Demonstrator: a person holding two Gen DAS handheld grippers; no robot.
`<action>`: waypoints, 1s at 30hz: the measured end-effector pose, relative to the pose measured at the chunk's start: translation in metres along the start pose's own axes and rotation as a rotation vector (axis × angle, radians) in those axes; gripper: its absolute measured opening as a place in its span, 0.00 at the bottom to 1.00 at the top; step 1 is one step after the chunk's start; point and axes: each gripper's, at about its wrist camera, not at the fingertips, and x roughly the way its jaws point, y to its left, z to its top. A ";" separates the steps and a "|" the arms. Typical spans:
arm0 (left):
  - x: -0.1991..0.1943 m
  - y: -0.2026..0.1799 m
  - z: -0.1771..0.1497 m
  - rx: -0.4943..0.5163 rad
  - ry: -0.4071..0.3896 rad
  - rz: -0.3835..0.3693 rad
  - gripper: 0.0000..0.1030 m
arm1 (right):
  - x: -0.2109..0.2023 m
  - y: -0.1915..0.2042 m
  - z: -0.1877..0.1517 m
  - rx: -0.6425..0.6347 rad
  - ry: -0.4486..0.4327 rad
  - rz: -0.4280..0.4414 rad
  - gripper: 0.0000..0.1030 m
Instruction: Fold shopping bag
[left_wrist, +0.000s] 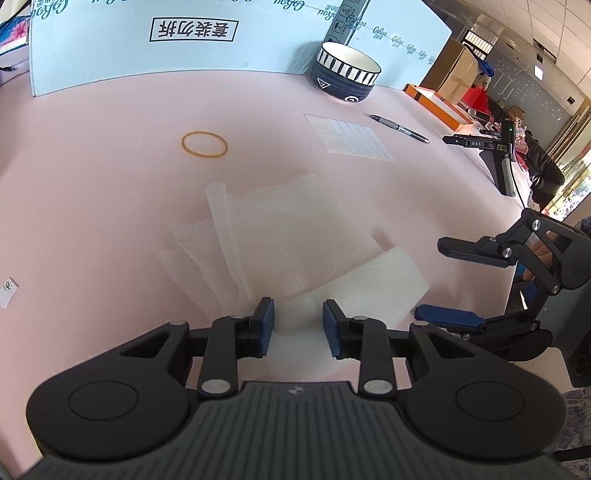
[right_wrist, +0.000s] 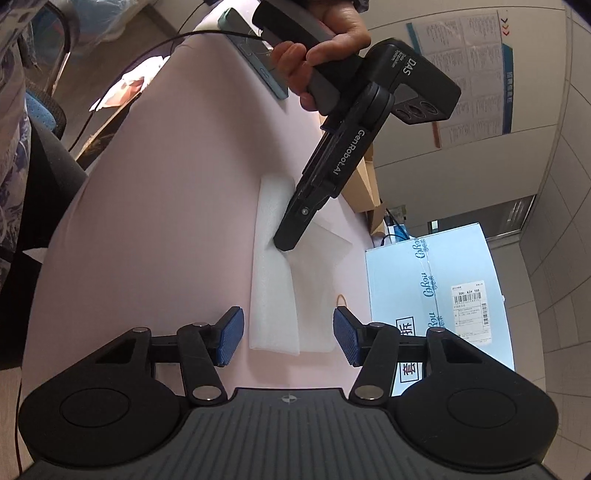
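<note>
A translucent white shopping bag (left_wrist: 288, 229) lies partly folded on the pink table, a thicker folded strip (left_wrist: 373, 280) along its right side. My left gripper (left_wrist: 297, 321) stands open at the bag's near edge, its tips down on the plastic with nothing pinched between the pads. In the right wrist view the same left gripper (right_wrist: 284, 242) touches the bag (right_wrist: 273, 295) near its far end, held by a person's hand (right_wrist: 332, 29). My right gripper (right_wrist: 288, 332) is open over the bag's near end, nothing between its pads. In the left wrist view the right gripper (left_wrist: 430, 280) hovers beside the strip.
A yellow rubber band (left_wrist: 204, 144) lies beyond the bag. Further back are a striped bowl (left_wrist: 345, 72), a pen (left_wrist: 400, 128), a printed sheet (left_wrist: 349, 137) and a pale blue carton (left_wrist: 184, 44). A phone (right_wrist: 255, 51) lies near the table's far edge.
</note>
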 end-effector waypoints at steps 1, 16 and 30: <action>0.000 0.002 0.001 -0.004 0.002 -0.009 0.26 | 0.002 -0.001 0.000 -0.011 -0.004 0.015 0.37; -0.001 0.013 0.000 -0.025 -0.008 -0.072 0.26 | 0.027 -0.005 0.005 -0.162 0.005 0.089 0.05; -0.037 -0.108 -0.074 0.752 -0.238 0.480 0.57 | 0.028 -0.054 -0.028 0.157 -0.127 0.359 0.05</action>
